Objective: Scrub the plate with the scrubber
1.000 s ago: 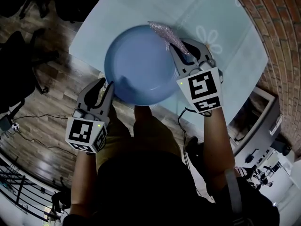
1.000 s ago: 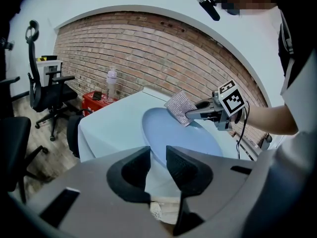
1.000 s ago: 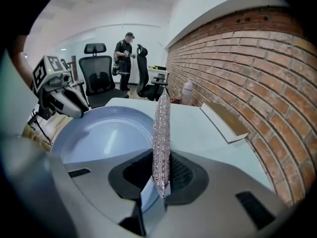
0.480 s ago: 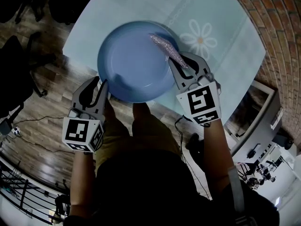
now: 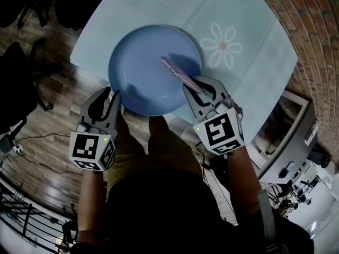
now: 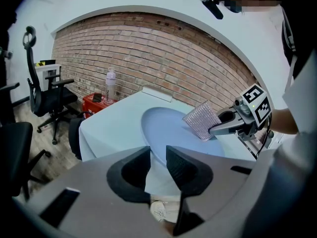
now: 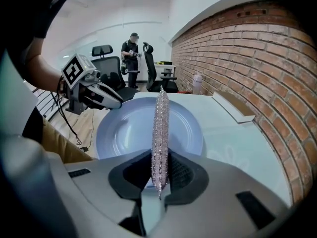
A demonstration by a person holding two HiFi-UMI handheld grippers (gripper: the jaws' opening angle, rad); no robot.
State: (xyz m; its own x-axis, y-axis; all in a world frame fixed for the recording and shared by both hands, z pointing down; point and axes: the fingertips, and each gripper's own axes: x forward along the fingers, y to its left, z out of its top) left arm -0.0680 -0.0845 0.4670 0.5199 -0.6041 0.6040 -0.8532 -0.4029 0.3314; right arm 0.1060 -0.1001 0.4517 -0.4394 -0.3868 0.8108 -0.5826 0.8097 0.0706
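Head view: plate (image 5: 143, 67) on the desk (image 5: 254, 52), scrubber (image 5: 181, 75) over its right half, in the right claw (image 5: 197, 87); left claw (image 5: 114, 95) at the near-left rim. Left gripper view: jaws part-open, gripping that rim. Right gripper view: jaws pinched on the scrubber, edge-on.

- Plate (image 5: 148, 70): plain mid-blue, no pattern.
- Scrubber (image 5: 181, 76), over the plate: silvery pink, glittering mesh.
- Surface (image 5: 259, 73) under the plate: pale aqua cloth, with a white daisy (image 5: 223, 45), orange-centred, beside the plate.
- Left gripper (image 5: 114, 95) and right gripper (image 5: 195, 89), at the plate's rim: grey, with black-and-white square markers.
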